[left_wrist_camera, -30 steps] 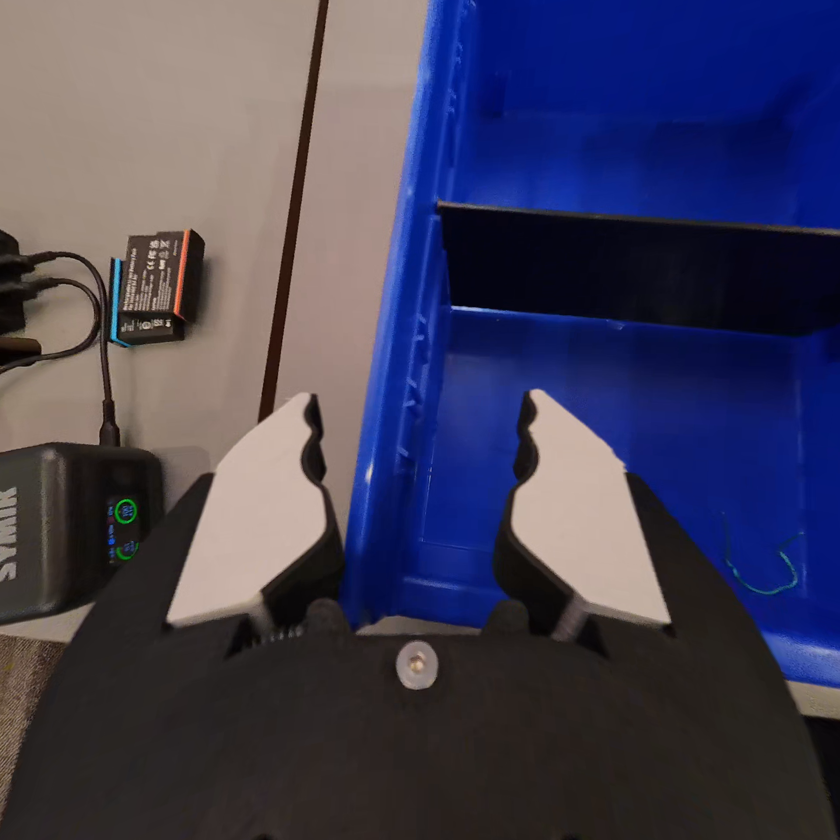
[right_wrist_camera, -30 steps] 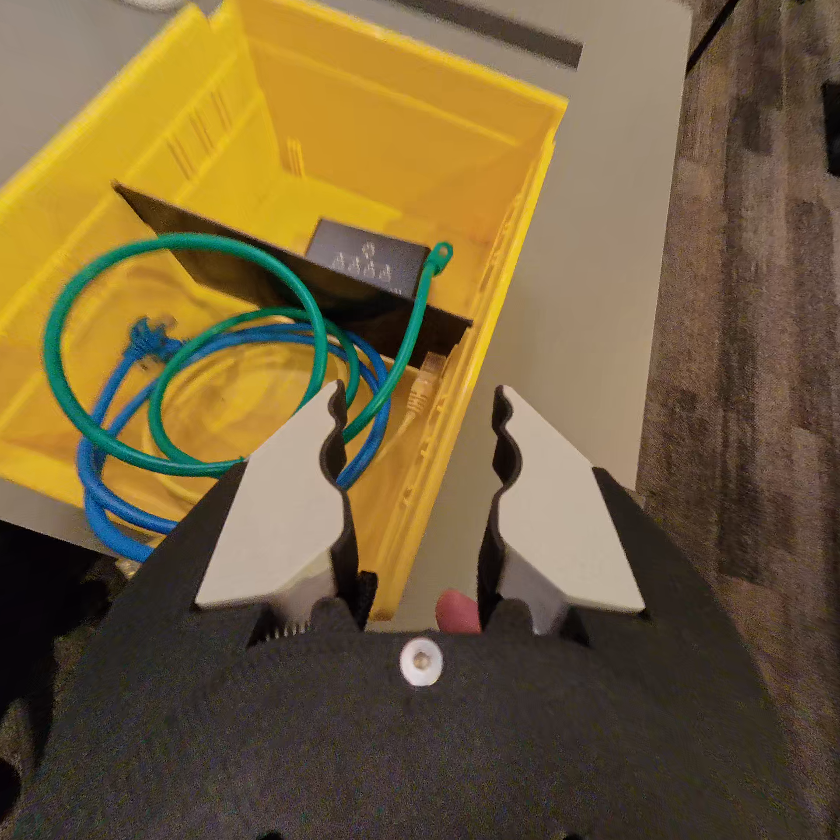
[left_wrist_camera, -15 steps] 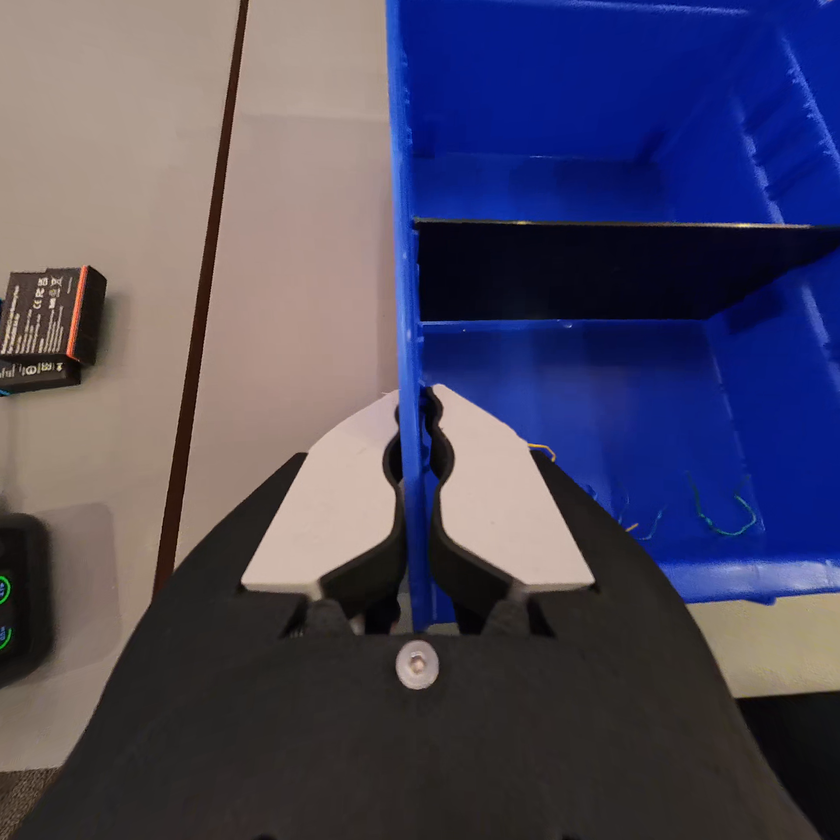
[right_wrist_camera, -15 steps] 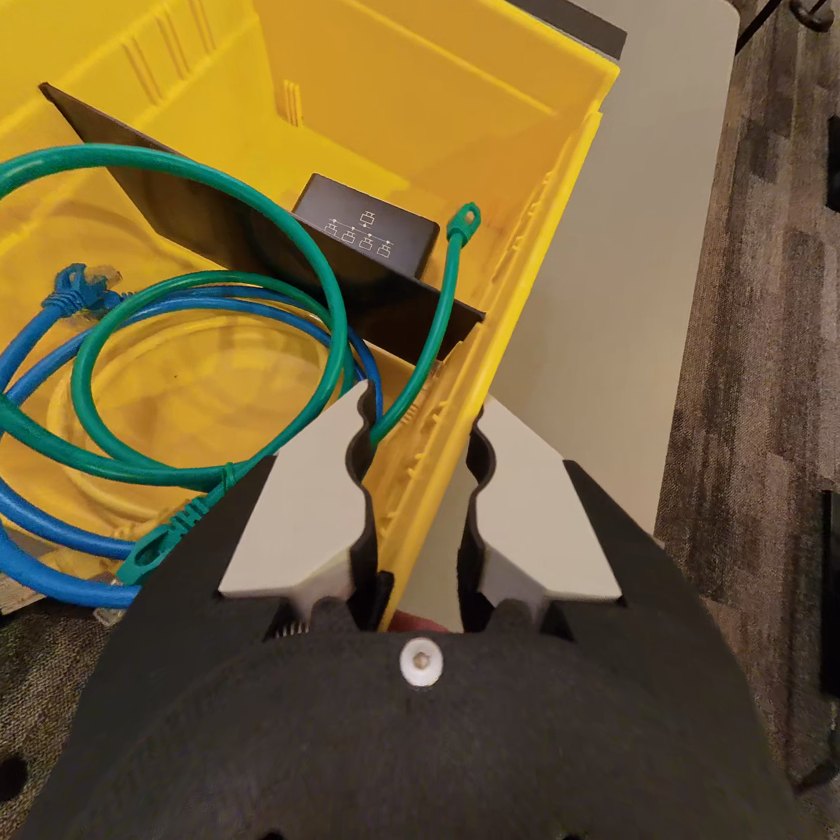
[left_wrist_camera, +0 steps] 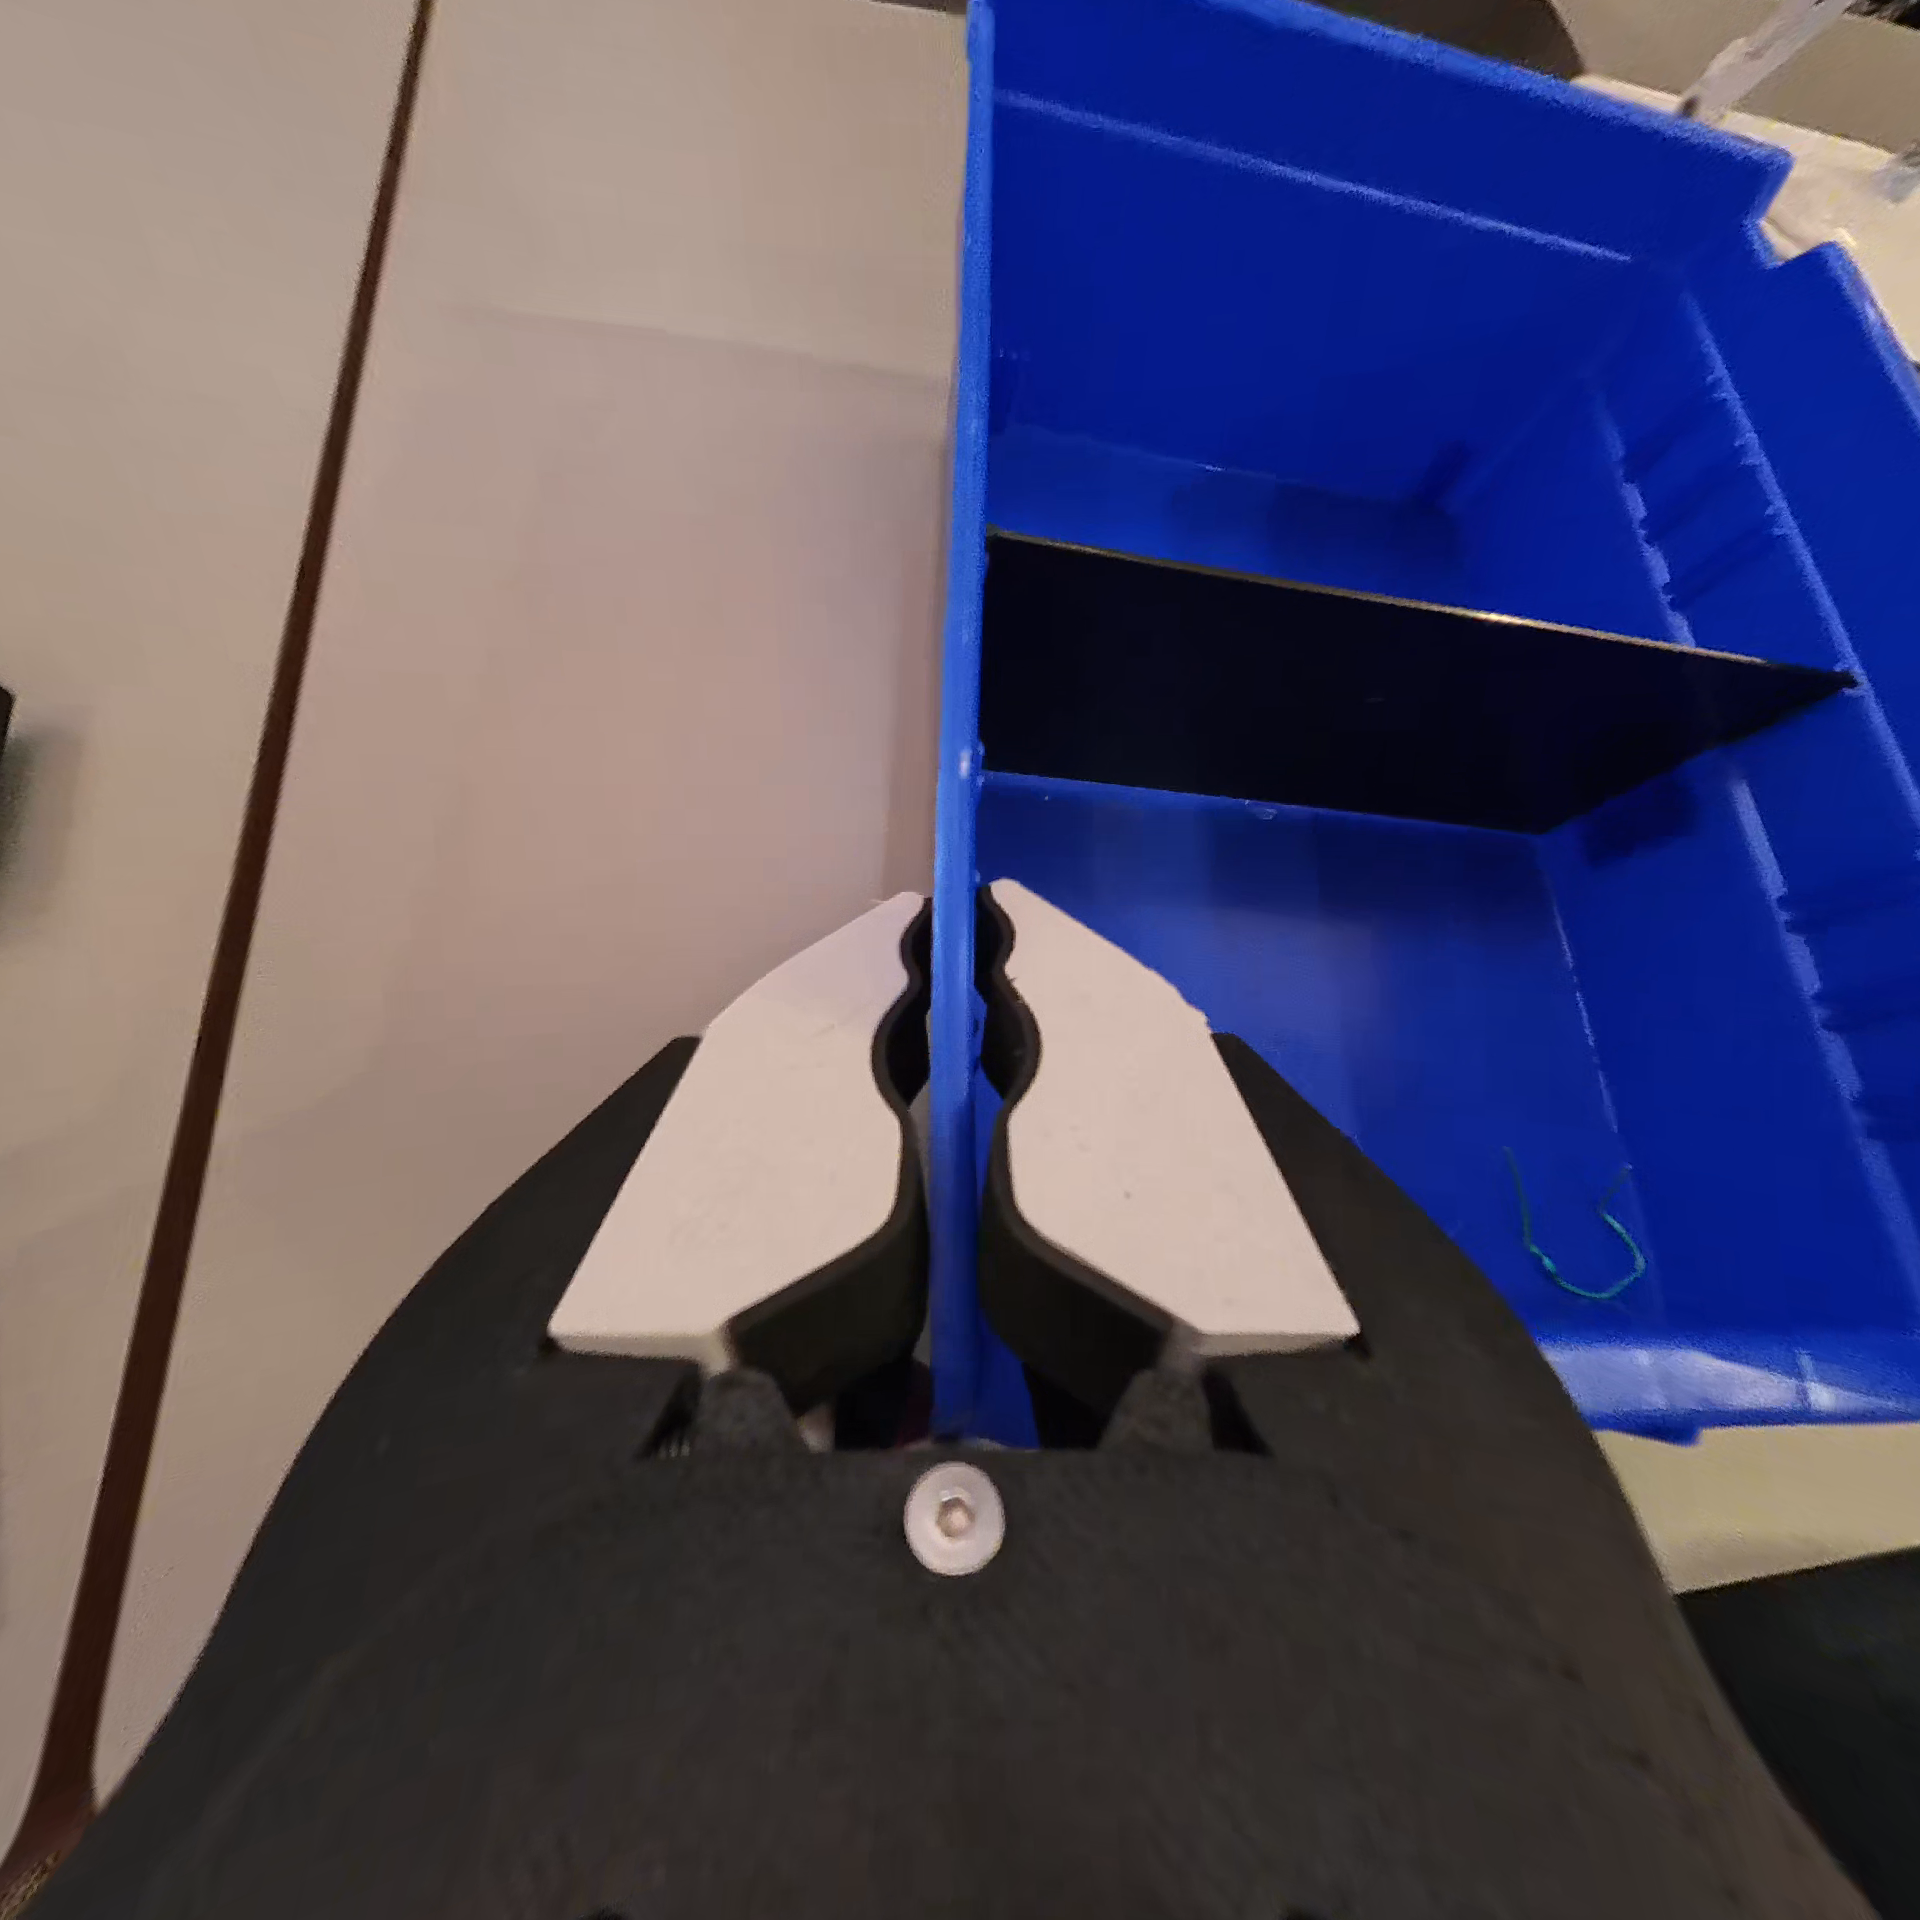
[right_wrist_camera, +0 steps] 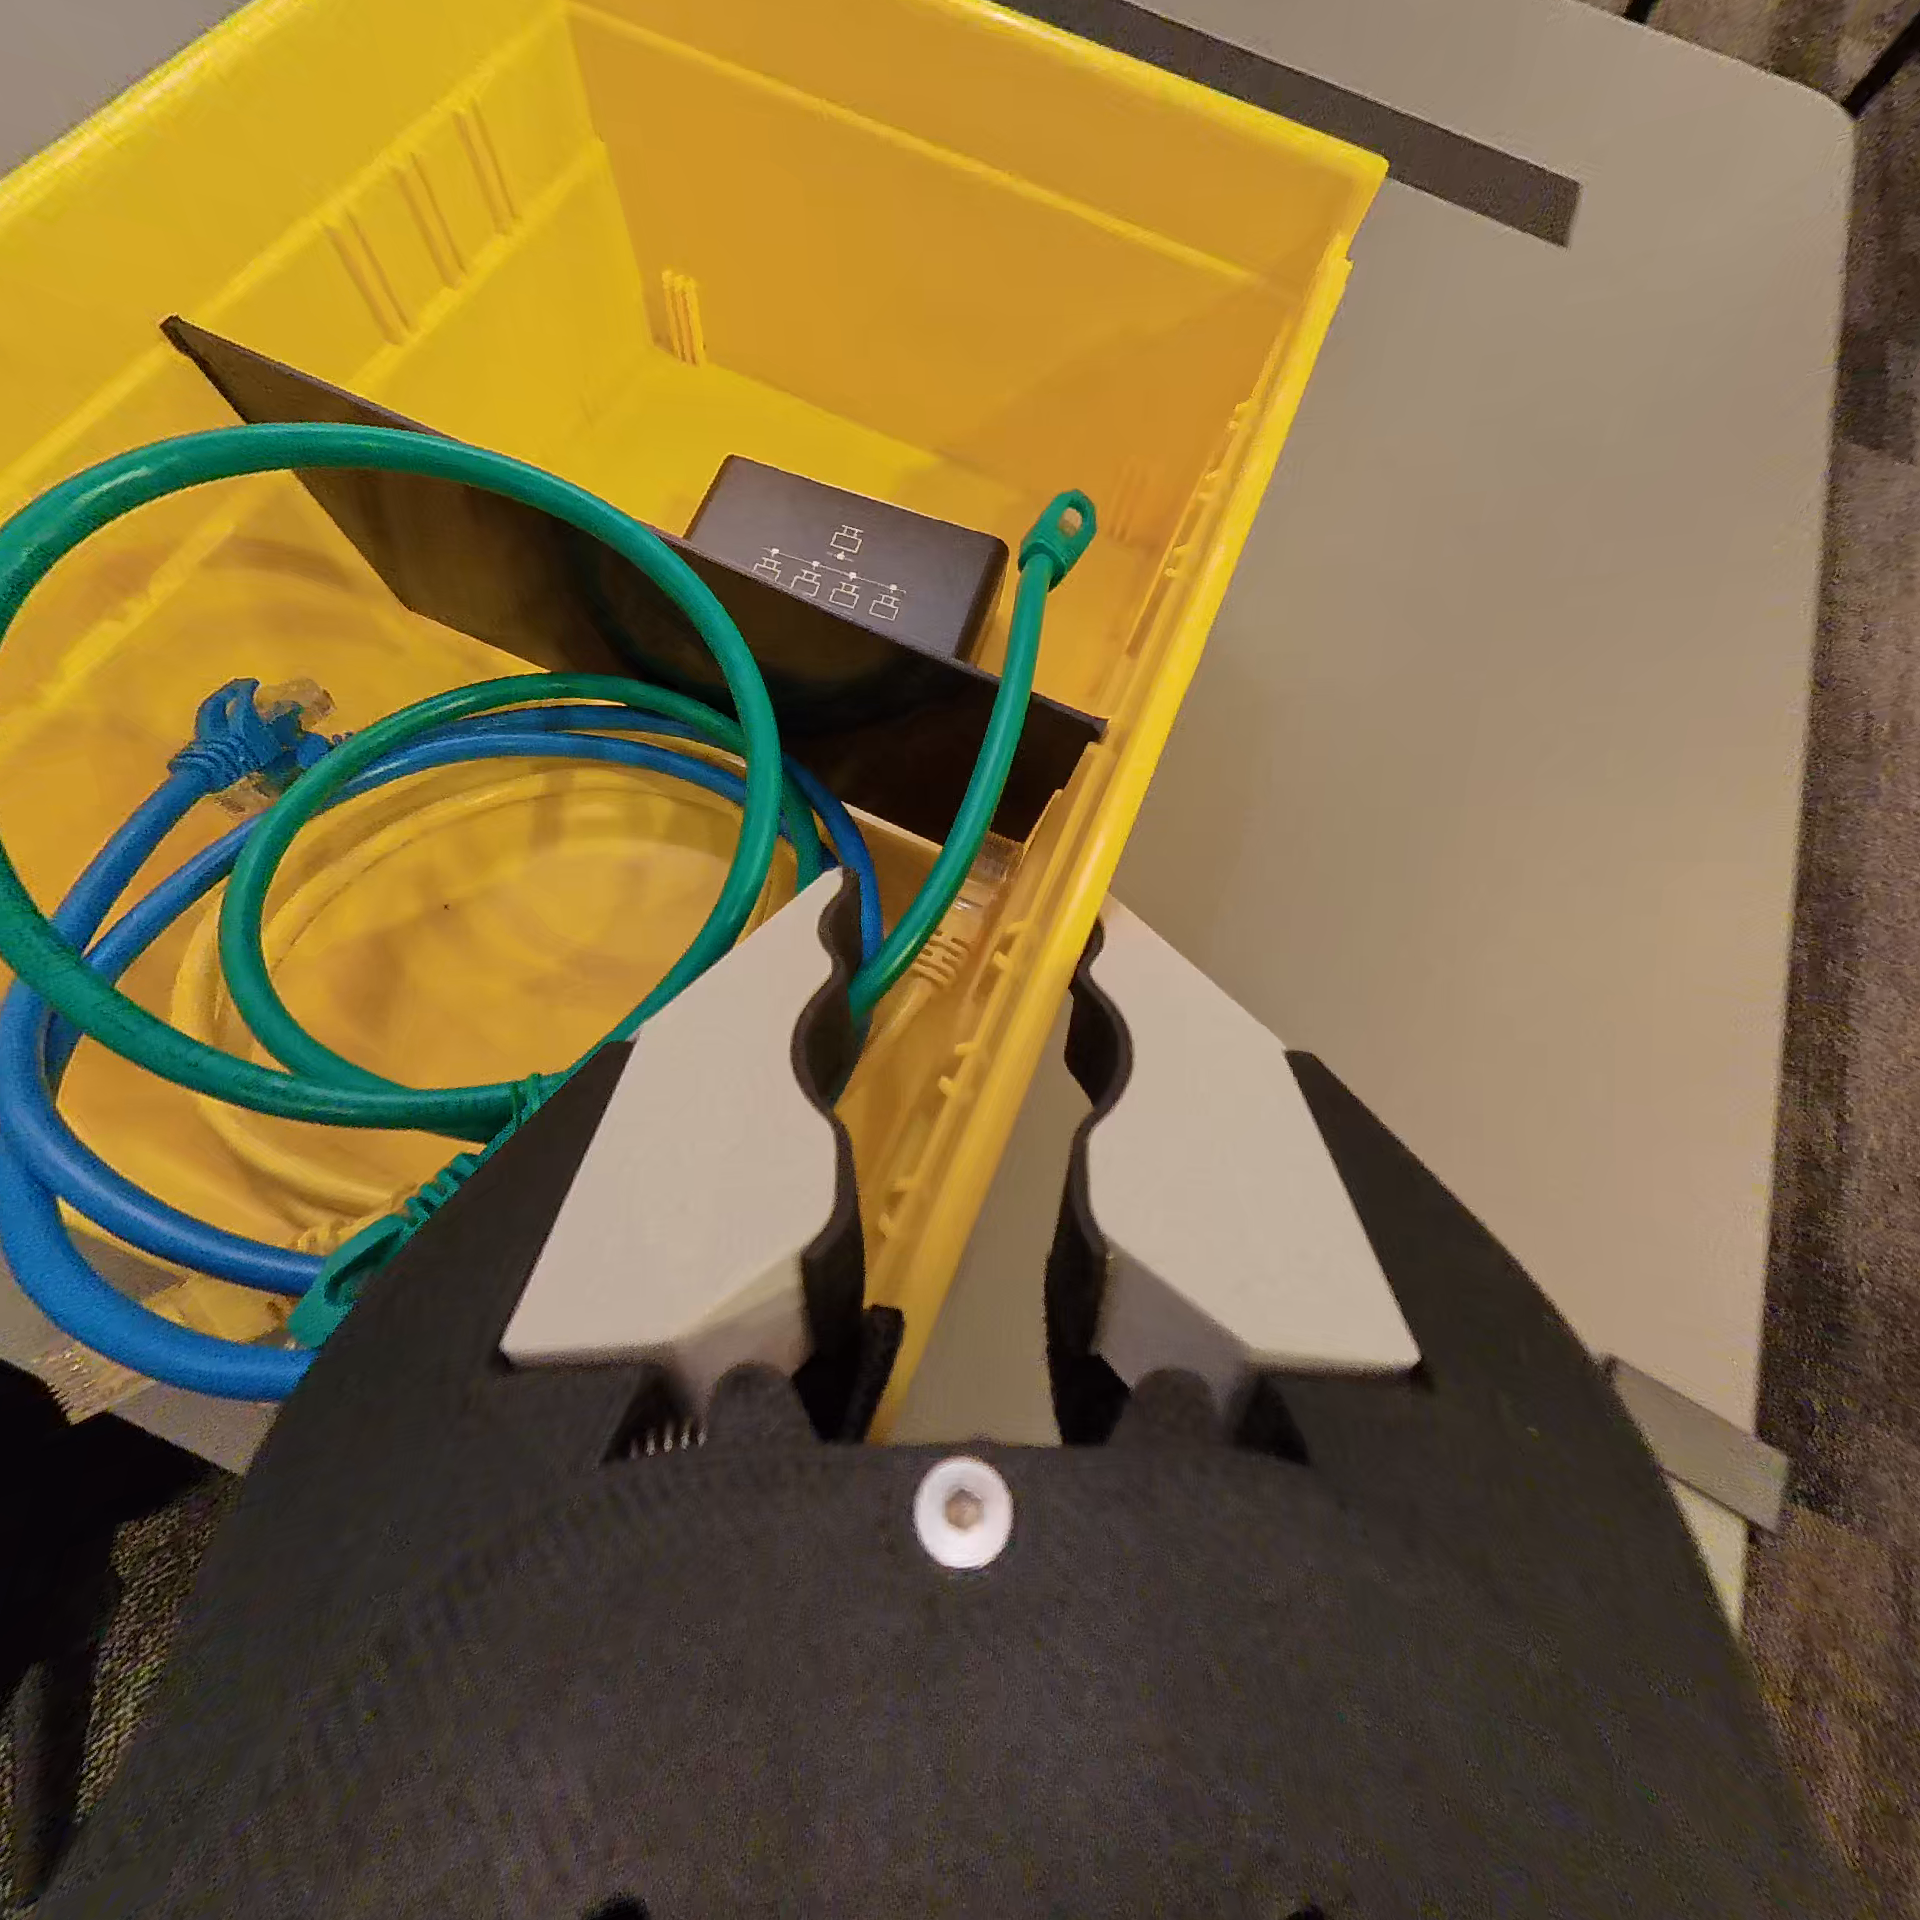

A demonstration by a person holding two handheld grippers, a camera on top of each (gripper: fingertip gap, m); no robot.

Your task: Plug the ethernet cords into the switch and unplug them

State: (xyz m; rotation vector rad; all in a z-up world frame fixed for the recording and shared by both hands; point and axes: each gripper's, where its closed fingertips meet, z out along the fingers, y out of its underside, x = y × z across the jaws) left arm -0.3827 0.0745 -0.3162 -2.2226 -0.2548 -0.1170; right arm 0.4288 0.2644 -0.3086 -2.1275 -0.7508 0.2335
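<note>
Right gripper [right_wrist_camera: 961, 925], jaws clamped astride yellow bin's [right_wrist_camera: 1039, 1049] side wall; black switch [right_wrist_camera: 847, 561] beyond divider, green cord [right_wrist_camera: 499, 831] coiled left; left gripper [left_wrist_camera: 954, 914] pinching blue bin [left_wrist_camera: 951, 644] wall.

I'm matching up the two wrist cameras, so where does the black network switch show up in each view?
Left wrist view: not in it; only the blue bin shows on the table.
Right wrist view: the switch lies upper centre, in the far compartment of the yellow bin, just behind the black divider.
Shared landmark: the pale tabletop beside each bin.
</note>
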